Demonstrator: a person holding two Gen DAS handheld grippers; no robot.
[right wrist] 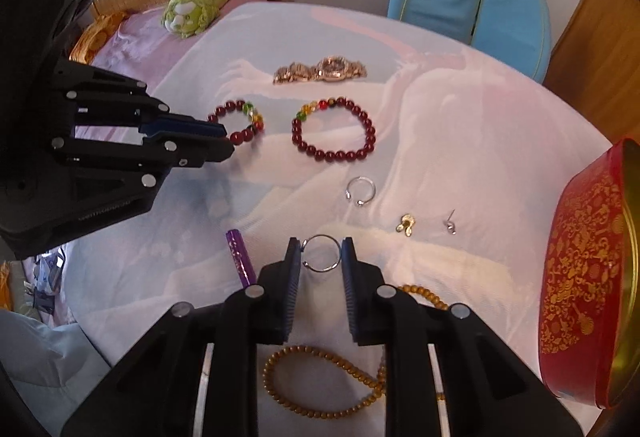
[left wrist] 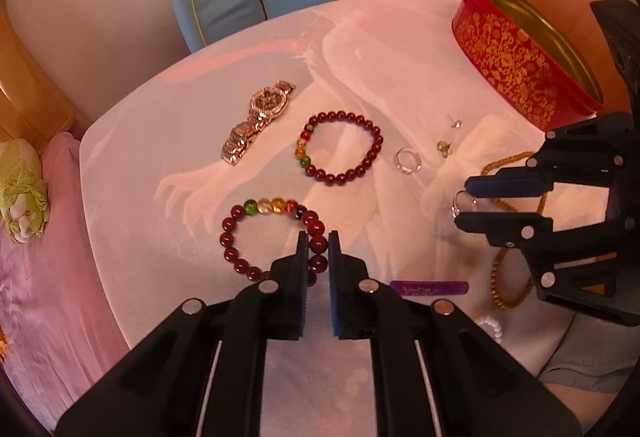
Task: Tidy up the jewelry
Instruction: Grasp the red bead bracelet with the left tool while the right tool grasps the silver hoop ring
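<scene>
Gripping: left jaws a red bead bracelet (left wrist: 276,237), right jaws a silver ring (right wrist: 321,254); purple label (right wrist: 240,263) unreadable.

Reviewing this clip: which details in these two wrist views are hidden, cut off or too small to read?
- Red tin: inside hidden by its wall in both views; cut off at right wrist edge.
- Yellow bead strand: partly covered by right gripper.
- Near red bracelet: part hidden behind left gripper.
- Earrings: too small to describe.
- Purple tube: lettering blurred.

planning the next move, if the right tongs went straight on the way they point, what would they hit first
Probably the white cloth-covered table: the right tongs, shut on a thin silver ring, point steeply down at bare cloth short of the open silver ring.
</scene>
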